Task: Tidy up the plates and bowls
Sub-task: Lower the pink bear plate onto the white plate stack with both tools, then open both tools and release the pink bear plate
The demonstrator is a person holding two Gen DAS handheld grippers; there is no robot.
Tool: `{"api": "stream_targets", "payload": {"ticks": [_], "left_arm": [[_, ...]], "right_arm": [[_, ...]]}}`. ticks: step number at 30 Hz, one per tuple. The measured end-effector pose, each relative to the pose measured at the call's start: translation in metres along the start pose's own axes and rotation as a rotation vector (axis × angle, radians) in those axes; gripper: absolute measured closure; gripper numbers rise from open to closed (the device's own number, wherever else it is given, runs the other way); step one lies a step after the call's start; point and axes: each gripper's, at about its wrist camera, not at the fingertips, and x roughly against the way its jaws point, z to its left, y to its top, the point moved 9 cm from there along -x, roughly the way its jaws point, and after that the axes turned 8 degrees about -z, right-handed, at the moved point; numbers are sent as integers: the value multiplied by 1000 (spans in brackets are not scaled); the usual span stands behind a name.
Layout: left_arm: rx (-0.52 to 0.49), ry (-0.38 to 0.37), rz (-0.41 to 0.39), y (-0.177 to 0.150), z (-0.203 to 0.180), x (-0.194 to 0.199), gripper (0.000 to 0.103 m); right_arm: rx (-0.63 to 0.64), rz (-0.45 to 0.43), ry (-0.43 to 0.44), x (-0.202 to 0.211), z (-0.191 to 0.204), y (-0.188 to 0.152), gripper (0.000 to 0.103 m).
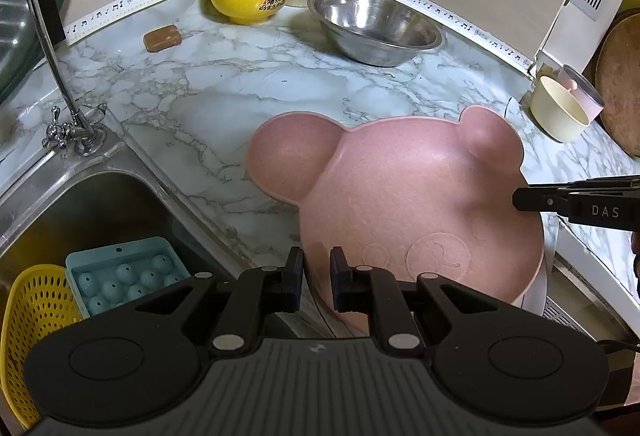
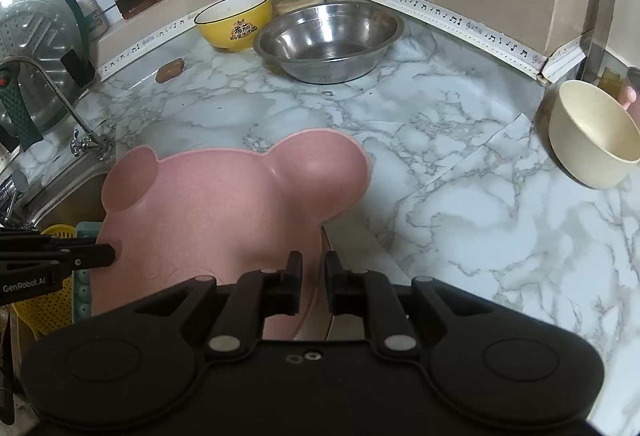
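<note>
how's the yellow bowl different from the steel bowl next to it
The yellow bowl is glazed ceramic with a dark rim line and printed characters on its side; the steel bowl is bare shiny metal with no markings. The yellow bowl is narrower and taller-walled; the steel bowl is wider and shallower. Both stand upright and look empty near the back of the marble counter.

A faucet (image 1: 52, 75) stands behind the steel sink (image 1: 100, 203). In the sink are a yellow strainer (image 1: 36, 320) and a blue egg tray (image 1: 124, 280). A brown soap bar (image 1: 162, 37) lies on the marble bench (image 1: 240, 83).
</note>
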Motion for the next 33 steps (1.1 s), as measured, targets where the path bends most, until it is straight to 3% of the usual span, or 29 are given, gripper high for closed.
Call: {"api": "stream_targets", "payload": {"ticks": [16, 18, 19, 20, 22, 23, 24, 29, 33], "left_arm": [[-27, -52, -92, 21, -17, 31, 87], [-37, -56, -109, 28, -21, 33, 77], [-38, -58, -122, 31, -23, 34, 64], [-41, -59, -138, 34, -25, 36, 47], [-52, -52, -185, 43, -29, 40, 33], [-61, -50, -200, 47, -32, 40, 33], [-69, -55, -204, 51, -34, 40, 33], [-81, -73, -220, 70, -46, 37, 32], [-97, -67, -273, 91, -55, 35, 25]], "right_arm": [[22, -60, 28, 31, 6, 9, 88], [12, -76, 31, 35, 5, 13, 85], [12, -86, 29, 37, 5, 15, 83], [15, -96, 25, 39, 5, 18, 76], [20, -115, 19, 44, 5, 22, 50], [18, -124, 18, 46, 4, 23, 34], [18, -135, 14, 48, 4, 26, 28], [59, -188, -17, 58, 1, 39, 9], [80, -225, -45, 62, -3, 54, 4]]}}
